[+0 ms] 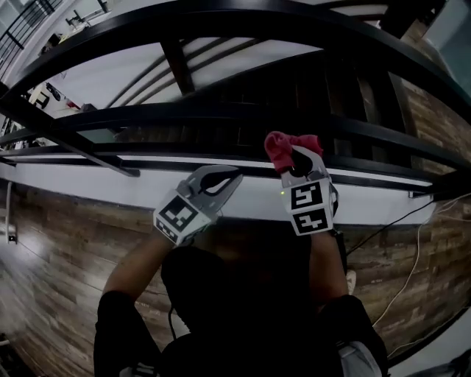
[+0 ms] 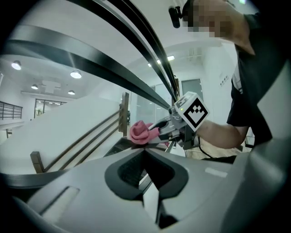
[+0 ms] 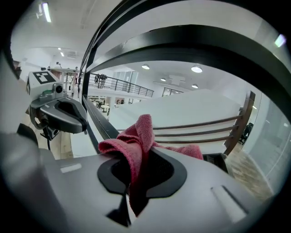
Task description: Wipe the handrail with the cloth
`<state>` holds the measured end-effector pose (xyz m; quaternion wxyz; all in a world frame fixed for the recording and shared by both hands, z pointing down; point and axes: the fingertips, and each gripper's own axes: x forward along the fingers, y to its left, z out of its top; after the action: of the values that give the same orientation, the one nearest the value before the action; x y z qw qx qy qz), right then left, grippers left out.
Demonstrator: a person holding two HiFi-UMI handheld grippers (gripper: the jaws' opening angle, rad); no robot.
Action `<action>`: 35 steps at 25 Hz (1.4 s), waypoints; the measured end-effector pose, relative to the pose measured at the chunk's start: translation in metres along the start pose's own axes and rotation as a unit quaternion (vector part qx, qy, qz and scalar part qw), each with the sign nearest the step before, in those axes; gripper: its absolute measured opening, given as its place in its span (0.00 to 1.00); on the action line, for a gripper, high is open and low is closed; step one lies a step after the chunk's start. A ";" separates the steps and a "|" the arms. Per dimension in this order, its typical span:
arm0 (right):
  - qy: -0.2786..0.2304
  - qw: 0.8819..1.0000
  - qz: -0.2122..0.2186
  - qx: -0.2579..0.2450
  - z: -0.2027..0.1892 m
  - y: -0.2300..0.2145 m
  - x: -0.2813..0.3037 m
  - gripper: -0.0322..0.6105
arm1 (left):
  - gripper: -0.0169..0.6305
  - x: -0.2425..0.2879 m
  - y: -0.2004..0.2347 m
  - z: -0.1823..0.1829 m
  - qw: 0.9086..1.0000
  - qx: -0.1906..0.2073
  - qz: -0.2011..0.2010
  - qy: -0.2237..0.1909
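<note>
Two black rails (image 1: pixel 221 110) cross ahead of the right gripper (image 1: pixel 296 160), cloth (image 1: pixel 283 146) seemingly touching.

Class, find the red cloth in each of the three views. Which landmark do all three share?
Head view: cloth right of centre, at the right gripper's tip.
Left gripper view: cloth at centre, in the right gripper.
Right gripper view: cloth at centre, pinched between its jaws.
Shared landmark: the black handrail.

The cloth (image 1: pixel 283 149) is partly buried in the right claw (image 1: pixel 296 160), and the handrail (image 1: pixel 221 18) runs off both side edges.
</note>
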<state>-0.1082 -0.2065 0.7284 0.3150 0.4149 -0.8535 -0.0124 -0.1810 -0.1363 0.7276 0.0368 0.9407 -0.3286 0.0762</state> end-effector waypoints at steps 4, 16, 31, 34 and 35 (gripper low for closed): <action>0.003 1.000 -0.022 0.007 0.009 0.010 0.008 0.12 | 0.02 -0.022 0.018 -0.005 1.000 -0.013 -0.001 -0.022; -0.019 1.000 -0.012 -0.018 0.053 0.078 0.034 0.12 | 0.02 -0.073 0.051 -0.035 0.998 -0.022 0.046 -0.032; -0.018 0.996 0.037 -0.075 0.105 0.158 0.073 0.12 | 0.02 -0.141 0.090 -0.058 0.987 -0.054 0.132 -0.073; -0.023 0.996 0.055 -0.065 0.114 0.170 0.078 0.12 | 0.02 -0.151 0.098 -0.063 0.985 -0.060 0.142 -0.075; -0.024 0.996 0.061 -0.062 0.117 0.174 0.079 0.12 | 0.02 -0.154 0.100 -0.064 0.984 -0.062 0.146 -0.075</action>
<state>-0.3305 -0.1772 0.7260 0.3200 0.3415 -0.8819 -0.0564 -0.3700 -0.1124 0.7665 0.0587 0.8813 -0.4687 -0.0104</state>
